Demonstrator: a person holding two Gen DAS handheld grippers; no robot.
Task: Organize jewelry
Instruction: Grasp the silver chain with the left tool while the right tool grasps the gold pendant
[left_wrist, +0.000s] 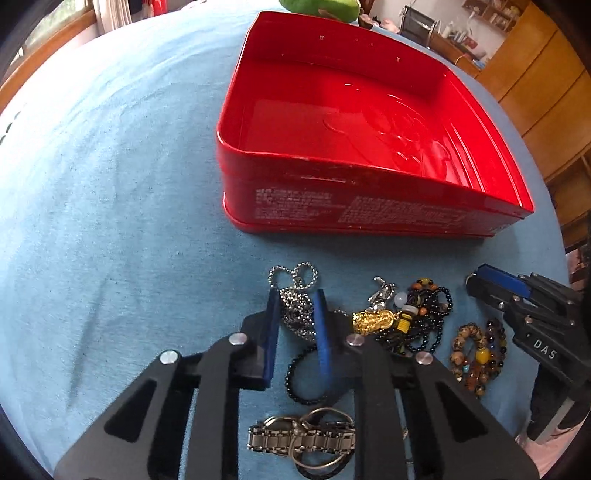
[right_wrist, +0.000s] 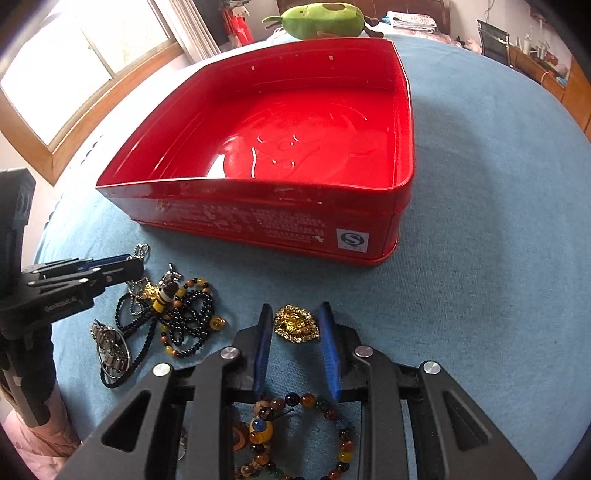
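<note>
An empty red tin box (left_wrist: 295, 199) (right_wrist: 258, 225) stands on the blue cloth. My left gripper (left_wrist: 295, 295) is open, its blue fingers on either side of a silver ball chain (left_wrist: 295, 310). My right gripper (right_wrist: 293, 310) is open around a gold chain pile (right_wrist: 295, 325); it also shows in the left wrist view (left_wrist: 495, 280). A black bead necklace (left_wrist: 424, 328) (right_wrist: 192, 314) with a gold charm (left_wrist: 373, 321) lies between the grippers. A metal watch (left_wrist: 299, 439) (right_wrist: 110, 350) and coloured bead bracelets (left_wrist: 476, 354) (right_wrist: 295, 432) lie nearer me.
The blue cloth (left_wrist: 110, 221) covers the whole surface. A green plush toy (right_wrist: 325, 18) lies behind the box. A window (right_wrist: 74, 55) is at the far left and wooden cabinets (left_wrist: 535, 92) at the far right.
</note>
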